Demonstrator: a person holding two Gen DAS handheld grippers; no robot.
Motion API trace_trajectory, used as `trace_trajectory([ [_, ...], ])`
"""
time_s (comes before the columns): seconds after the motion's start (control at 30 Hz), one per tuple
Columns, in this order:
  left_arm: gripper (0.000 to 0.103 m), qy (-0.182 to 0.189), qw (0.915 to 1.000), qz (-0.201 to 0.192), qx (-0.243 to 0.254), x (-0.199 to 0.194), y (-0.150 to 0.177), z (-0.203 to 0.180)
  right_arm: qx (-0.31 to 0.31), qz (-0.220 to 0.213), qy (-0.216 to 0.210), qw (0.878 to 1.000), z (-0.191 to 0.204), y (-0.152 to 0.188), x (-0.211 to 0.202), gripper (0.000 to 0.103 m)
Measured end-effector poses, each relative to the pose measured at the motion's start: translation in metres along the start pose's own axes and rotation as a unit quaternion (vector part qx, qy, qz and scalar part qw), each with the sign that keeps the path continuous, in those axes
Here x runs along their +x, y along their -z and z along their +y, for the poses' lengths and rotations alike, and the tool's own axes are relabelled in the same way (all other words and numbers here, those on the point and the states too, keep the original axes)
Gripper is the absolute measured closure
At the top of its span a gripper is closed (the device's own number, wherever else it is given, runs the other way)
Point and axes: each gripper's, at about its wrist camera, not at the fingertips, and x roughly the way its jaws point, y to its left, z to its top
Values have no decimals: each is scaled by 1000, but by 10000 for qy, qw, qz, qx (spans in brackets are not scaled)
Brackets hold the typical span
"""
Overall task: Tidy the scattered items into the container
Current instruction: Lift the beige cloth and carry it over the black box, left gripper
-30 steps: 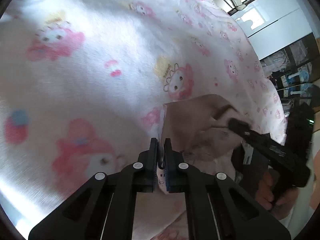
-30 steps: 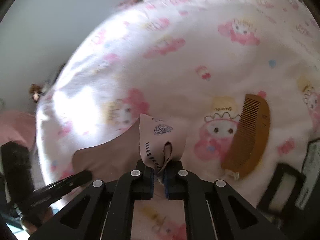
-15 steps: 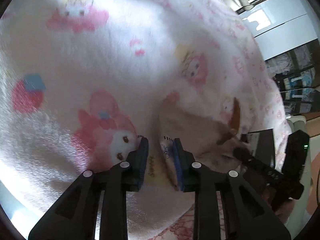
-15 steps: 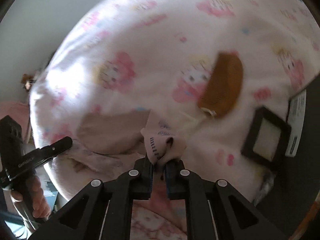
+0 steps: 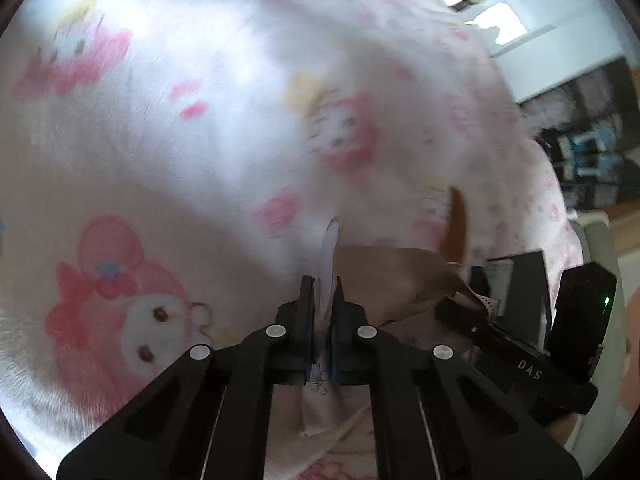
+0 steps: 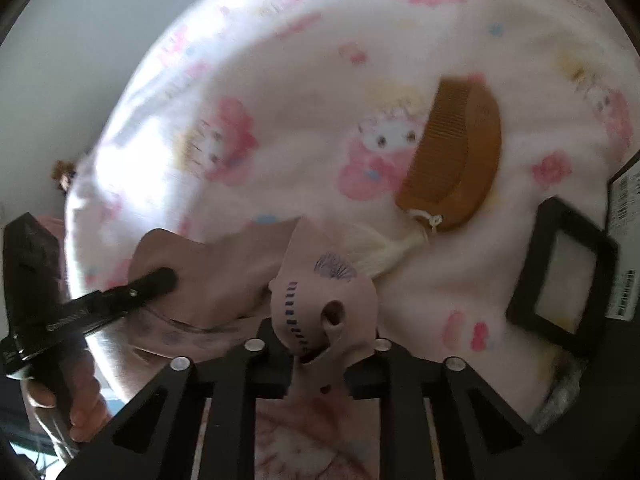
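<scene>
A beige fabric pouch [image 5: 392, 280] with dark blue print lies on the pink cartoon blanket [image 5: 200, 160] near the bed's edge, and both grippers hold its rim. My left gripper [image 5: 322, 284] is shut on a thin fold of the rim. My right gripper [image 6: 320, 336] has the bunched rim of the pouch [image 6: 320, 292] between its pads; its jaws are opening, and the cloth still fills the gap. A wooden comb [image 6: 460, 160] with a white tassel lies just beyond the pouch. One finger of the left gripper [image 6: 132, 292] reaches in from the left.
A black square frame [image 6: 520, 312] and a dark box with a barcode label [image 6: 624, 240] lie at the right of the blanket. A hand [image 6: 80, 400] grips the left tool's handle. A grey wall [image 6: 80, 40] lies beyond the bed.
My left gripper opened, then shut again on the pouch rim. My right gripper dropped toward the bed's edge, and its jaws now stand wider around the bunched cloth.
</scene>
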Motion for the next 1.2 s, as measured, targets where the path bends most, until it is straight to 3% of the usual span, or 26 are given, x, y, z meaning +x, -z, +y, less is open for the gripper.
trace_trajectory([
  [0.13,99,490,9978,-120,419,-21,5,-45,-49,-473,-87,9988,2,2,-45,92],
  [0.33,99,580,9899,-329,1254,-40,14,-109,-259,-1017,-148,9944,2,12,-108,92],
  [0.47,99,1052,9814,-301,1576,-46,24,-151,-112,-1148,-241,9930,-17,19,-144,92],
  [0.7,99,1323,9654,-266,2233,-44,50,-232,-419,-1366,423,9888,-65,34,-198,92],
  [0.8,99,1068,9665,-157,2328,-29,60,-262,-343,-1424,737,9865,-93,38,-206,92],
  [0.87,99,1052,9640,-18,2441,-18,67,-282,-142,-1573,576,9858,-108,44,-217,92],
  [0.93,99,1044,9591,44,2631,-8,75,-307,19,-1696,359,9848,-127,52,-229,92],
  [1.03,99,1013,9517,104,2897,12,85,-340,250,-1881,566,9802,-153,57,-243,92],
  [1.2,99,933,9361,151,3389,61,89,-382,795,-2010,549,9748,-205,61,-254,92],
])
